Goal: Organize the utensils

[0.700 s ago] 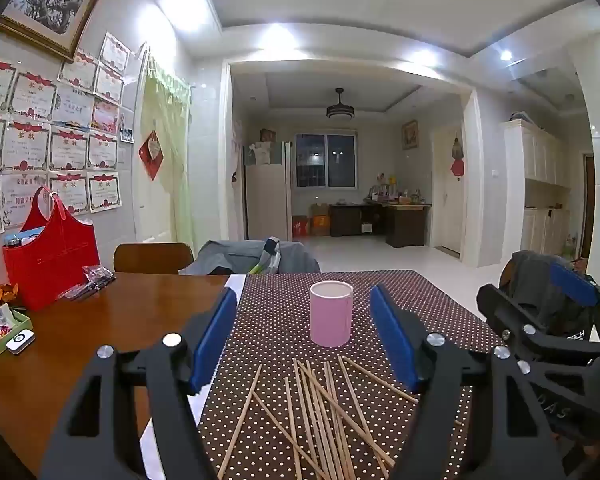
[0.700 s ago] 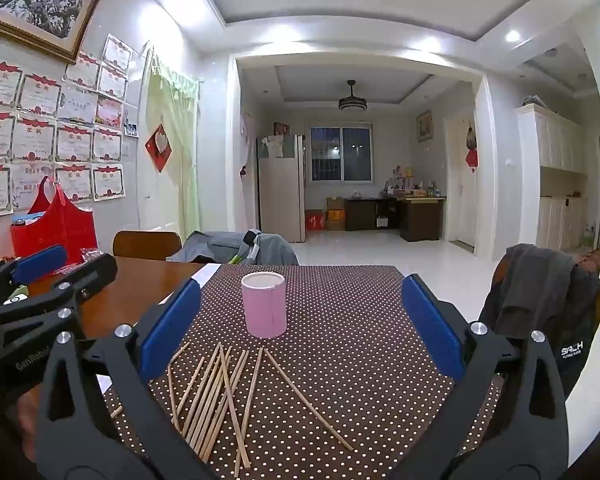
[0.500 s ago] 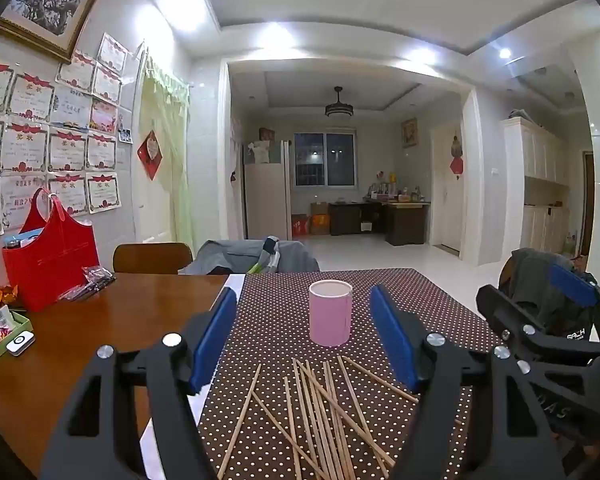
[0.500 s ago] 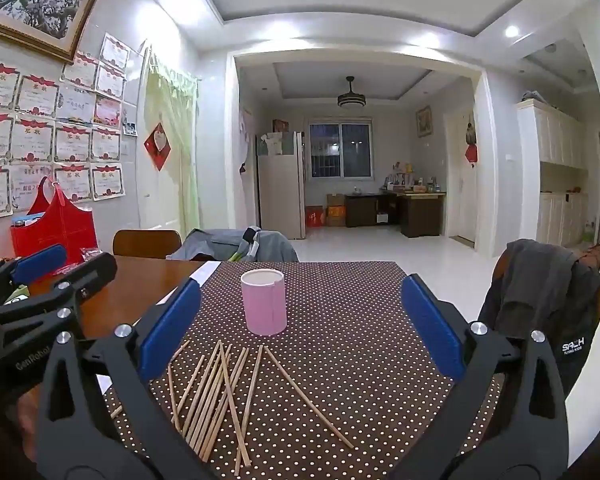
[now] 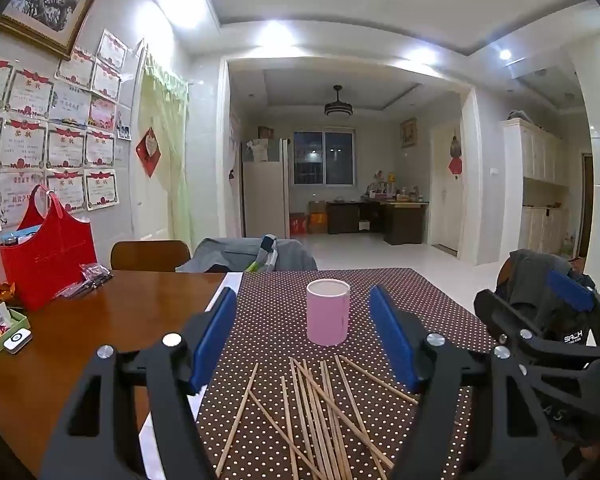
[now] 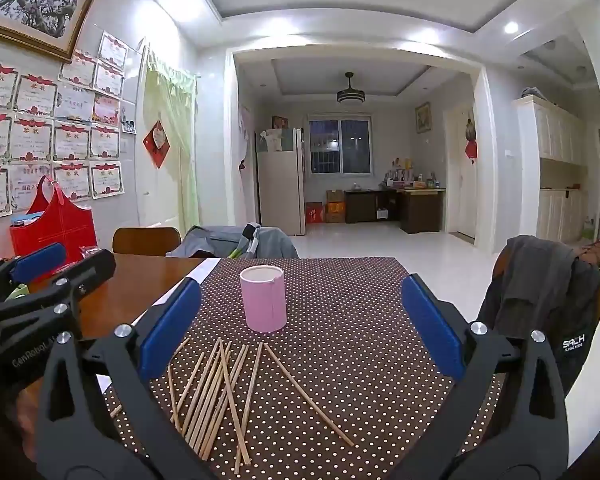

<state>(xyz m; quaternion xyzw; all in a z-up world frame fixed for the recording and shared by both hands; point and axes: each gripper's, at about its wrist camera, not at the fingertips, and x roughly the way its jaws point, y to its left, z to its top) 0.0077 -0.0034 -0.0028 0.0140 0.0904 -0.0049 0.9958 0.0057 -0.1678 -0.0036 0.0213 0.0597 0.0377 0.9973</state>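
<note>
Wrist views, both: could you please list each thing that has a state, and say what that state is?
Pink cup: upright, open top, no sticks in view inside.
Wooden chopsticks: loose, lying crossed on the dotted tablecloth, in front of the cup.
Left gripper: open, holding nothing.
Right gripper: open, holding nothing.
Red bag: upright.

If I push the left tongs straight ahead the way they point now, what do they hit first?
Most likely the pink cup: it stands upright between the open left tongs, dead ahead. The loose chopsticks lie flat below that line, so they'd probably pass underneath, though depth is hard to judge.
</note>
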